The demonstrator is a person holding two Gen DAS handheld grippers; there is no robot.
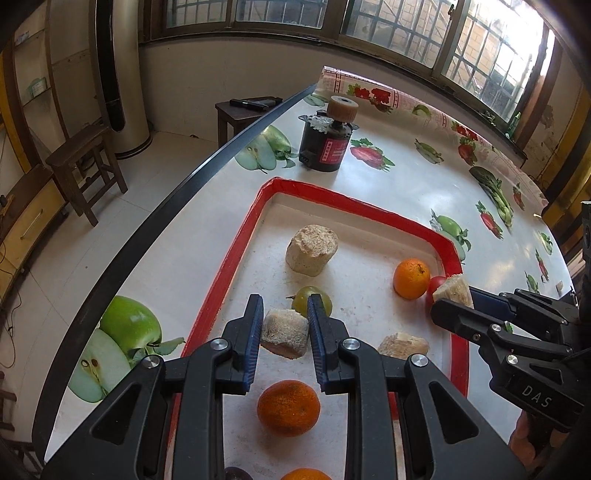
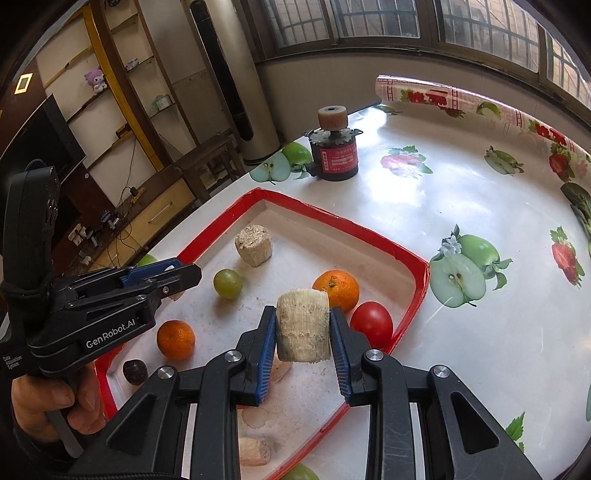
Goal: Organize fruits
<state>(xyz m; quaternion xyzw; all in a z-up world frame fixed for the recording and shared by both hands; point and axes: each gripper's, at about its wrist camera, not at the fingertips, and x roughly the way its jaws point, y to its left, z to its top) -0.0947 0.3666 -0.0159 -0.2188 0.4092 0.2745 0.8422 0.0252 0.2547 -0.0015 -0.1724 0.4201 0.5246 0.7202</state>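
Partly hidden tomato [image 1: 437,283] behind cane chunk [image 1: 453,290]

Barred windows [image 1: 406,29] span the far wall, admitting strong daylight at the far right. The floor [image 1: 159,155] is pale tile. A dark wooden stool [image 1: 86,166] stands on it at left, near a tall cylindrical floor unit [image 1: 122,74]. A small dark side table [image 1: 240,114] stands against the far wall. Open shelving [image 2: 122,92] with yellow trim lines the left wall, above a low cabinet [image 2: 162,210].
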